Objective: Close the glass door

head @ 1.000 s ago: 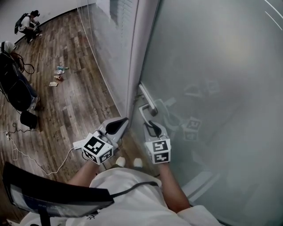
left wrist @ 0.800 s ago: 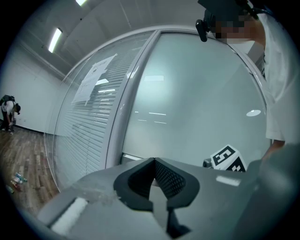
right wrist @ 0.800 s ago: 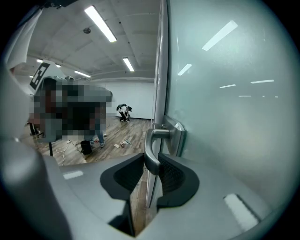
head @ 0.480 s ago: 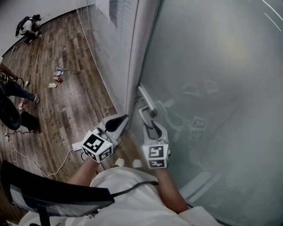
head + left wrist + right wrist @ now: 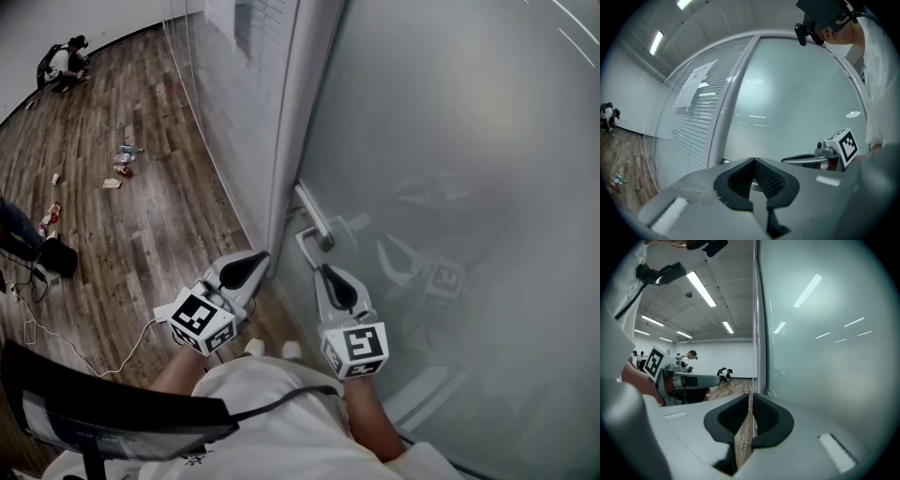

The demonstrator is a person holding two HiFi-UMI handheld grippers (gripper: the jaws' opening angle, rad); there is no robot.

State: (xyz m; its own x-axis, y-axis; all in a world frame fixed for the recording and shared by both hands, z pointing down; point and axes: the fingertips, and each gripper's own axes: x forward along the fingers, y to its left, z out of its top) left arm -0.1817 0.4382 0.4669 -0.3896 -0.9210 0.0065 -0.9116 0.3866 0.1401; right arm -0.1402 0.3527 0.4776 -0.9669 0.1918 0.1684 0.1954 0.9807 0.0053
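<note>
The frosted glass door (image 5: 450,141) fills the right of the head view, its edge beside the grey frame post (image 5: 291,141). Its metal lever handle (image 5: 312,214) juts out at the door's edge. My right gripper (image 5: 330,274) hangs just below and short of the handle, apart from it; its jaws are closing, a thin slit is left, and nothing is between them (image 5: 751,401). My left gripper (image 5: 247,266) is shut and empty, pointing at the foot of the post (image 5: 753,164). Each gripper shows in the other's view: the right gripper (image 5: 806,159), the left gripper (image 5: 689,379).
A glass wall with blinds (image 5: 244,56) runs left of the post. On the wood floor lie litter (image 5: 122,159), a black bag (image 5: 58,255) and a white cable (image 5: 112,356). A person crouches far off (image 5: 64,61). My shoes (image 5: 272,347) are near the door.
My right gripper has drawn back from the handle and lifted, its marker cube swinging right. The left gripper has kept still. The people at the left edge have moved out of view.
</note>
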